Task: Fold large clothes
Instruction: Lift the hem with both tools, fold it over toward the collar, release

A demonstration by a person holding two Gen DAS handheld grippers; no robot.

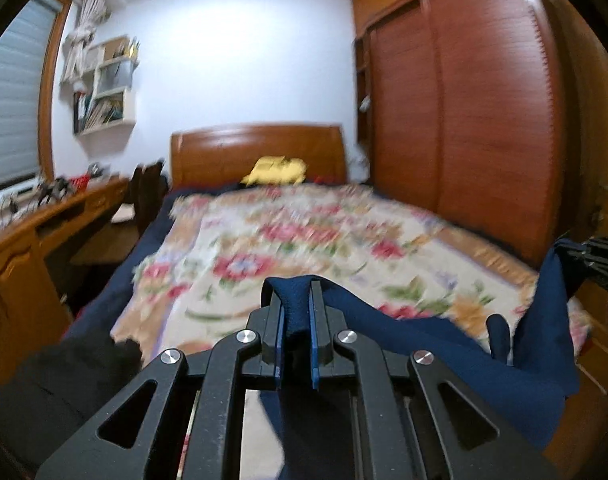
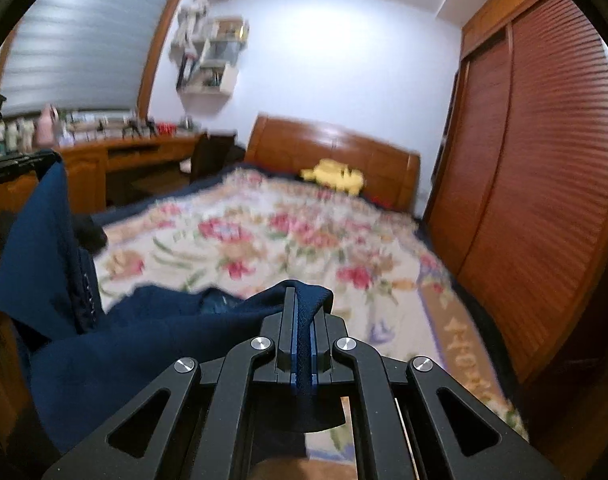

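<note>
Navy garment [image 1: 444, 344] between both jaws

Left gripper [image 1: 295, 296] and right gripper [image 2: 302, 304]: matte black linkage arms with triangular cut-outs, four round silver pivot screws on each, blue pads lining narrow black fingers [image 2: 289, 320].

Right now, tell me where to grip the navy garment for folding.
Keep to the top edge of the navy garment: left gripper and right gripper each pinch a bunched corner from the foot of the bed, and the cloth sags between them.
</note>
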